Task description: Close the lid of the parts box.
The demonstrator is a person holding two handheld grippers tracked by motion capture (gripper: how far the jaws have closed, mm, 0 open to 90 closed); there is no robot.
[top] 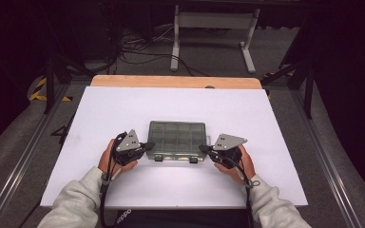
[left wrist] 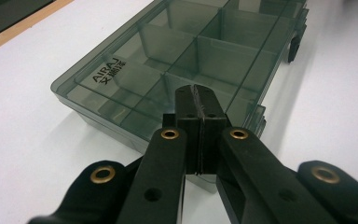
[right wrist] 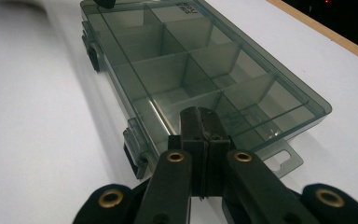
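Observation:
A smoky clear plastic compartment box lies lid-closed in the middle of the white table top, latches on its near side. My left gripper is shut, its tip at the box's left end; in the left gripper view the jaws press together with nothing between them. My right gripper is shut too, its tip at the box's right end; the right gripper view shows its tip just over the near right corner. Whether either tip touches the box I cannot tell.
Two black latches stick out of the box's near edge. A wooden strip runs along the table's far edge. A white desk frame and cables stand on the floor beyond.

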